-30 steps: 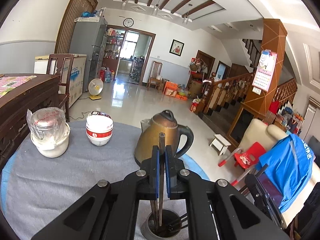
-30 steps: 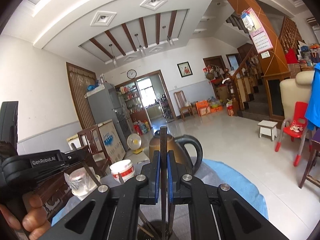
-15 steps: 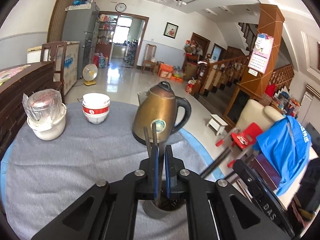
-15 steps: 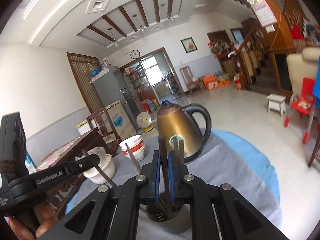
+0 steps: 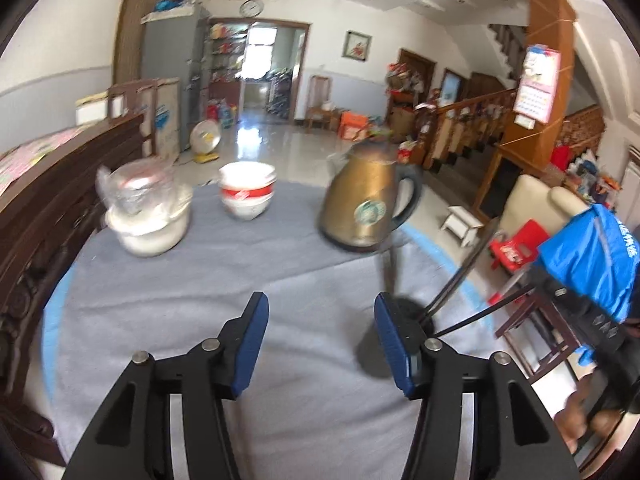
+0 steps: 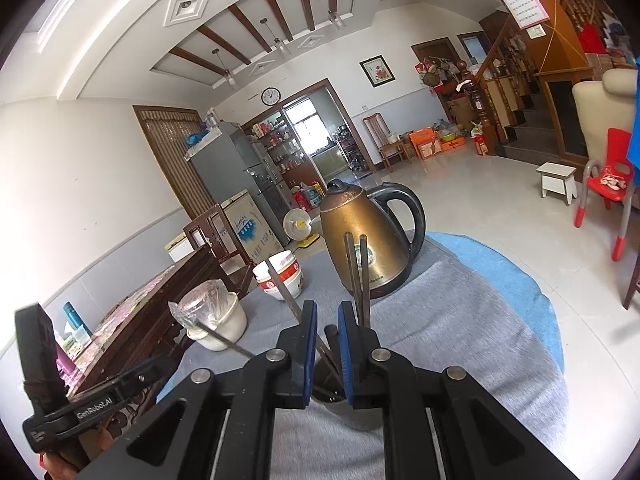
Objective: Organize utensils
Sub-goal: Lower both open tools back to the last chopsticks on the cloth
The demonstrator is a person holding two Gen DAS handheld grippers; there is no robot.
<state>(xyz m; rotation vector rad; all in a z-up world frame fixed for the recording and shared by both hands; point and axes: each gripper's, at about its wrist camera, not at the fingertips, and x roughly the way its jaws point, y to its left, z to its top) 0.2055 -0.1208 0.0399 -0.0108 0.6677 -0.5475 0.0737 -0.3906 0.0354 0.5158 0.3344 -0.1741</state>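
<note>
the left gripper (image 5: 320,344) stands wide apart and empty over bare grey cloth on the counter (image 5: 160,320), well clear of the utensil holder (image 5: 404,312), which sits just off its right finger; i judge it is parked there so as not to crowd the cup. the right gripper (image 6: 325,344) is directly above the same utensil holder (image 6: 340,384), its blue pads narrowly parted with nothing pinched between them, a stance that suits letting a stick drop straight in. the chopsticks (image 6: 357,276) stand upright or lean on the rim, some splayed toward the left, so the task's things are already gathered in the cup.

the right wrist view shows the cup mouth between the pads, two sticks rising in front of the brass kettle (image 6: 366,240), and the left tool's handle at the lower left. the left wrist view is blurred, yet it alone shows the open stretch of cloth, the stacked bowls (image 5: 247,191) and the wrapped jar on a white bowl (image 5: 146,212) apart from one another, and chopsticks (image 5: 452,284) fanning out toward the counter's edge.
</note>
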